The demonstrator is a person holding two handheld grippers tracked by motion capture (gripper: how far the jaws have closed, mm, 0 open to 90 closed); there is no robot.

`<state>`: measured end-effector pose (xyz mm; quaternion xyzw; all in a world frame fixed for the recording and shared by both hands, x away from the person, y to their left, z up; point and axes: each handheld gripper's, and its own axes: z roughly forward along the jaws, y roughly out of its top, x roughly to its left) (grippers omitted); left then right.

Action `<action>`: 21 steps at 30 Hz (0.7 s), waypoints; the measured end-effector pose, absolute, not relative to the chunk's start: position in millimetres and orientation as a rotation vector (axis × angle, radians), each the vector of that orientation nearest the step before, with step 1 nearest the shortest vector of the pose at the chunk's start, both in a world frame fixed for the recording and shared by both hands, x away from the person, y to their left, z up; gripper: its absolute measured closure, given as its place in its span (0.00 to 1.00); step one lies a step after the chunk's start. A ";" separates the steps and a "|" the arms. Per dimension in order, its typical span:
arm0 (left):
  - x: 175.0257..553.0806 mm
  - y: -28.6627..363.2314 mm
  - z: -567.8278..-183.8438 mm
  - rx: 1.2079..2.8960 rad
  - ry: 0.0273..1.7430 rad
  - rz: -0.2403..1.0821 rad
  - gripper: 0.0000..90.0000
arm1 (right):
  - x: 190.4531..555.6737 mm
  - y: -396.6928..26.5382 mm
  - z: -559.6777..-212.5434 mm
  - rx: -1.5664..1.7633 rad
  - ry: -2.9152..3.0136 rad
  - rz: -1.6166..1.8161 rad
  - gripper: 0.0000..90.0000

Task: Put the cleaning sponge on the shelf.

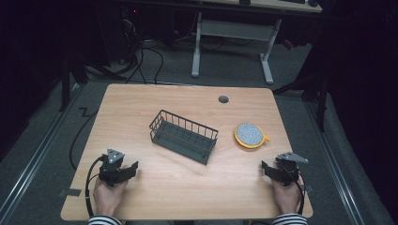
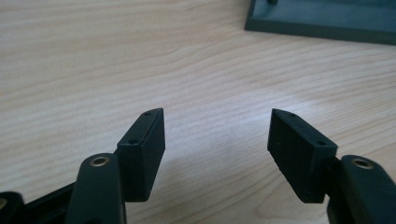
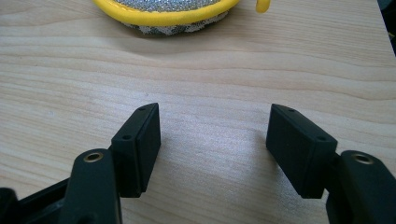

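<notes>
Wooden table carries a wire basket (long axis slanting near-right).

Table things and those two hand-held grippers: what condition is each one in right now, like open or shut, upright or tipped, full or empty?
Left hand-held gripper: open, nothing between its jaws, low over the table.
Right hand-held gripper: open, nothing between its jaws, pointing toward the scrubber.
Wire basket: upright, empty, mid-table, untouched.
Yellow-rimmed round scrubber: lying flat, right of the basket and apart from it.
Table: bare wood around them.
</notes>
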<state>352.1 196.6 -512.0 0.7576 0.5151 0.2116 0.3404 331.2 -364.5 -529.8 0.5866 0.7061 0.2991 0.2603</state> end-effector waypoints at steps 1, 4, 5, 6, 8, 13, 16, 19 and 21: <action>353.2 195.8 -508.0 1.975 1.332 0.548 0.42 | 331.3 -364.6 -529.8 1.587 1.914 0.810 0.39; 357.8 192.7 -494.7 1.978 1.306 0.537 0.43 | 331.2 -364.5 -529.8 1.588 1.913 0.809 0.39; 359.6 191.6 -490.0 1.979 1.298 0.531 0.43 | 331.2 -364.6 -529.8 1.586 1.914 0.809 0.39; 361.5 190.4 -485.3 1.978 1.288 0.525 0.43 | 331.3 -364.6 -529.8 1.586 1.914 0.809 0.39; 366.2 188.2 -475.2 1.969 1.277 0.502 0.44 | 331.3 -364.8 -529.8 1.583 1.915 0.808 0.39; 377.3 182.1 -455.2 1.943 1.266 0.460 0.47 | 331.3 -364.5 -529.7 1.583 1.919 0.809 0.39; 383.8 176.3 -444.3 1.952 1.251 0.466 0.48 | 331.3 -364.6 -529.7 1.580 1.923 0.809 0.38; 394.0 169.5 -433.0 1.964 1.241 0.460 0.48 | 331.2 -364.4 -529.7 1.581 1.924 0.810 0.38; 401.3 165.8 -427.2 1.967 1.240 0.456 0.48 | 331.2 -364.3 -529.7 1.580 1.926 0.811 0.38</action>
